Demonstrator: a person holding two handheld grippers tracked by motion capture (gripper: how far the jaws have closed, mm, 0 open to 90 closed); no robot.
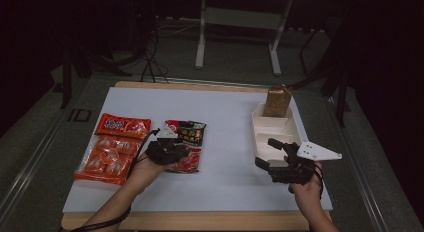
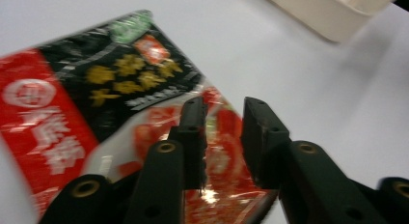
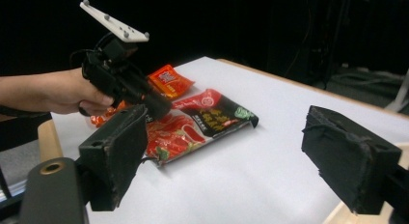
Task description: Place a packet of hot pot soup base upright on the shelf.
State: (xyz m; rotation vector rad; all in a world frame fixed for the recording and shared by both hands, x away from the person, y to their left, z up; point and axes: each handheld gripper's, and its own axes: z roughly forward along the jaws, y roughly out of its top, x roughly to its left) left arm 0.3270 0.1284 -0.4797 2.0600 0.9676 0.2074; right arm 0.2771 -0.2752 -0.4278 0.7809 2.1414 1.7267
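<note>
Grippers in both my hands work over a white table (image 1: 225, 117), seen from above. My left forearm comes in from the near edge and angles toward the far right, wrist low, so that the left gripper (image 1: 172, 149) sits over the near end of a red-and-black snack packet (image 1: 186, 142). In the left gripper view its two black jaws stand a little apart above the glossy red wrapper (image 2: 144, 89); the pads do not press on it, and I cannot tell whether a tip touches the foil. The packet lies flat left of the table's centre, its long axis running near to far, black-printed end pointing away from me and red end toward my hand. In the right gripper view the packet (image 3: 202, 120) lies with the left gripper (image 3: 149, 105) slanting down over its near end.

My right hand (image 1: 307, 189) rests near the table's right near corner, holding the right gripper (image 1: 267, 152) level with its jaws spread wide and nothing between them, tips at the near end of a white compartment tray (image 1: 280, 129). A brown bag (image 1: 278, 101) stands upright in the tray's far end. Just left of the packet lie two orange-red packs (image 1: 112, 149).
</note>
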